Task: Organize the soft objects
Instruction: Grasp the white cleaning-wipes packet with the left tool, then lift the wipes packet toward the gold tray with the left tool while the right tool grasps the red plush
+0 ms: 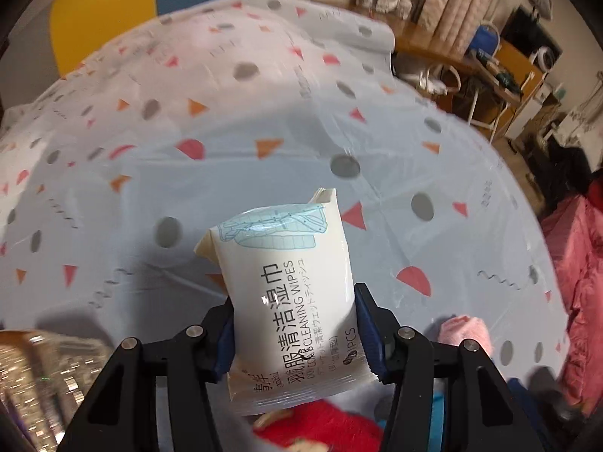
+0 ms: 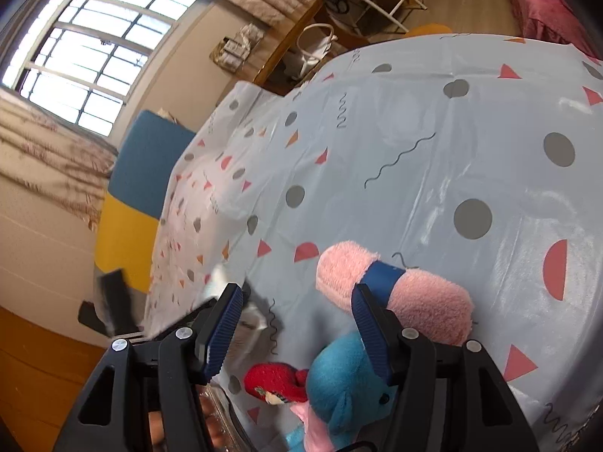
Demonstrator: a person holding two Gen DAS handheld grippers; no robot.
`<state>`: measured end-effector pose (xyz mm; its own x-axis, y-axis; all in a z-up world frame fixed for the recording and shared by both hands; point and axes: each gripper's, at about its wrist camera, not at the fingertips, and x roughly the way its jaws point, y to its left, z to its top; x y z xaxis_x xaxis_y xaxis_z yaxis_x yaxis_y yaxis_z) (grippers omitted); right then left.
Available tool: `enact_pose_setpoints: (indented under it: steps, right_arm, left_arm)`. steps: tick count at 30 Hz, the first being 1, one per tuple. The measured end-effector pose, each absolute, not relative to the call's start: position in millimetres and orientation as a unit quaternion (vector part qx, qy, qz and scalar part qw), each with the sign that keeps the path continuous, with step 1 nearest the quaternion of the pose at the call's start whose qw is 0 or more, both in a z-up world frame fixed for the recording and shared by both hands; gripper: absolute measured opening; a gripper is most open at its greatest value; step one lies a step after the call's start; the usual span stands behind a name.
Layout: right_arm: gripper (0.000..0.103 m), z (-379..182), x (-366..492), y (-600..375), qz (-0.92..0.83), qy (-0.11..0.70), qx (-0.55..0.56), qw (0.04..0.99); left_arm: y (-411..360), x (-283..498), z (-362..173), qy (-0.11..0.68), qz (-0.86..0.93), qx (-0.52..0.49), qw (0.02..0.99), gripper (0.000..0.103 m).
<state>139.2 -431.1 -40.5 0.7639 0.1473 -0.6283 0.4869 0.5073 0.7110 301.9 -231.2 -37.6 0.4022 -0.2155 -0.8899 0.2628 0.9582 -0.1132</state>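
A cream pack of cleaning wipes with a pale blue drawing stands upright between the blue pads of my left gripper, which is shut on its sides above the patterned tablecloth. My right gripper is open with nothing between its fingers. Just behind its right finger lies a pink rolled towel with a blue band. A blue plush toy and a red plush toy lie below the fingers. In the left wrist view the pink towel and the red plush peek out around the gripper.
A shiny clear container sits at the near left table edge. A blue and yellow panel stands beyond the far edge, a wooden desk with clutter behind, and pink bedding to the right. A blurred dark shape hangs off the table's left side.
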Motion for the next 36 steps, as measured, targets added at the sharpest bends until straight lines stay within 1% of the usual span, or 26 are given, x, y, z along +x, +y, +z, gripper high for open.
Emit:
enact_pose_setpoints:
  steps: [6, 9, 13, 17, 21, 26, 27, 28, 29, 31, 33, 34, 36]
  right_arm:
    - [0.061, -41.2, 153.9, -413.0, -0.075, 0.366, 0.449, 0.812]
    - [0.061, -37.7, 166.0, -392.4, -0.049, 0.395, 0.399, 0.826]
    - [0.061, -32.4, 183.7, -352.5, -0.008, 0.434, 0.298, 0.85]
    - [0.061, -42.2, 202.0, -307.0, 0.02, 0.491, 0.181, 0.852]
    - [0.061, -55.1, 209.5, -290.0, -0.005, 0.517, 0.108, 0.849]
    - [0.063, -64.3, 214.2, -261.4, -0.006, 0.521, 0.0, 0.853]
    - [0.06, -65.6, 214.1, -257.2, -0.008, 0.52, -0.017, 0.854]
    - [0.054, -66.5, 214.7, -255.7, -0.007, 0.52, -0.026, 0.853]
    - [0.05, -67.5, 215.2, -256.6, -0.001, 0.52, -0.029, 0.854]
    - [0.036, -72.9, 218.6, -257.4, 0.002, 0.53, -0.028, 0.847]
    - [0.033, -78.4, 220.0, -256.9, -0.001, 0.54, -0.04, 0.841]
    - [0.03, -78.5, 218.8, -256.7, 0.0, 0.539, -0.044, 0.841]
    - [0.03, -79.7, 216.3, -255.9, 0.003, 0.54, -0.049, 0.84]
  left_arm:
    - [-211.1, 284.6, -4.5, 0.499, -0.149, 0.008, 0.853, 0.056]
    - [-202.6, 276.9, 1.9, 0.493, -0.153, 0.0, 0.856, 0.056]
    - [-187.7, 264.8, 10.4, 0.486, -0.155, -0.008, 0.86, 0.056]
    - [-169.9, 257.0, 22.3, 0.475, -0.152, -0.008, 0.867, 0.056]
    - [-159.2, 257.1, 29.4, 0.472, -0.151, -0.01, 0.868, 0.056]
    - [-137.8, 252.8, 46.8, 0.458, -0.143, -0.021, 0.877, 0.056]
    - [-130.6, 251.7, 51.9, 0.453, -0.14, -0.024, 0.88, 0.056]
    - [-124.2, 251.1, 55.7, 0.449, -0.137, -0.027, 0.883, 0.056]
    - [-115.4, 250.5, 60.2, 0.445, -0.131, -0.032, 0.885, 0.056]
    - [-95.0, 250.3, 68.6, 0.439, -0.119, -0.044, 0.89, 0.056]
    - [-69.7, 249.0, 77.3, 0.431, -0.102, -0.061, 0.895, 0.056]
    - [-58.6, 248.0, 80.7, 0.427, -0.095, -0.067, 0.897, 0.056]
    - [-32.8, 243.0, 88.7, 0.417, -0.081, -0.077, 0.902, 0.056]
